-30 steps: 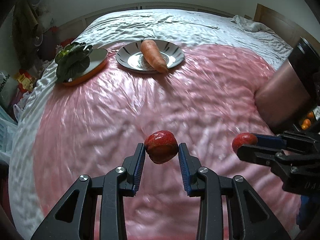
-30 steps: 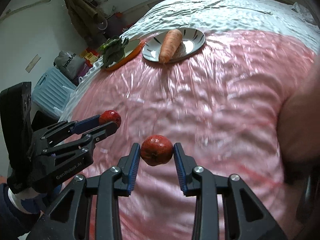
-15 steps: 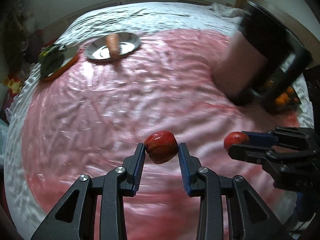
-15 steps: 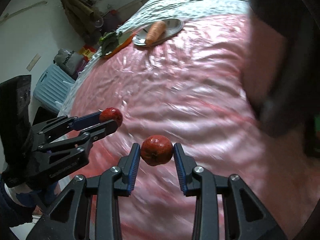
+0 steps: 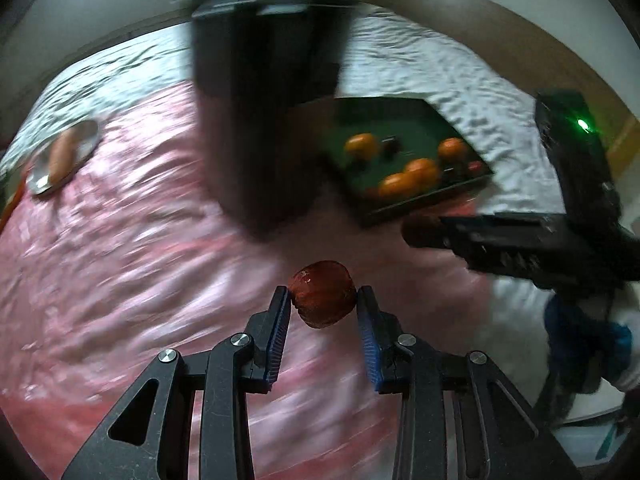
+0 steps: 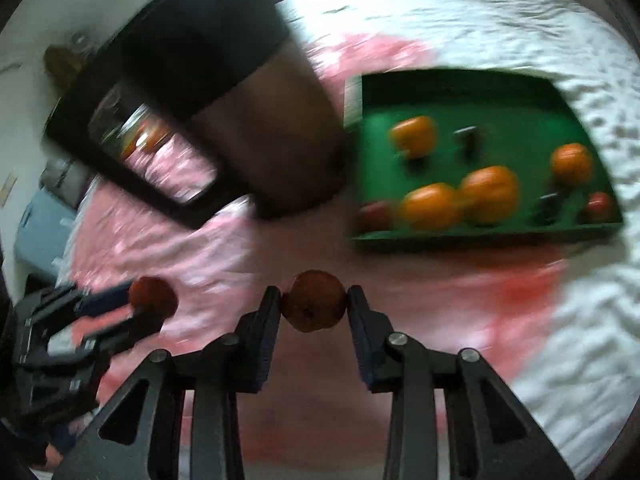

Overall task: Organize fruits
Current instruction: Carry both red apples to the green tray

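Note:
My left gripper (image 5: 323, 300) is shut on a red apple (image 5: 322, 294) and holds it above the pink cloth. My right gripper (image 6: 314, 304) is shut on a second red apple (image 6: 314, 306). Each gripper shows in the other's view: the right one (image 5: 424, 232) at the right, the left one (image 6: 154, 300) at the left, each with its apple. A green tray (image 6: 480, 120) with several oranges (image 6: 488, 192) and small red fruits lies ahead on the bed; it also shows in the left wrist view (image 5: 404, 136). Both views are blurred.
A tall dark container (image 5: 260, 100) stands on the pink cloth left of the tray, also in the right wrist view (image 6: 248, 112). A plate with a carrot (image 5: 64, 156) lies far left. White bedsheet (image 6: 520, 20) surrounds the cloth.
Both grippers have swung to the right with their apples still held. The green tray and dark container have come into view; the carrot plate has slid to the far left.

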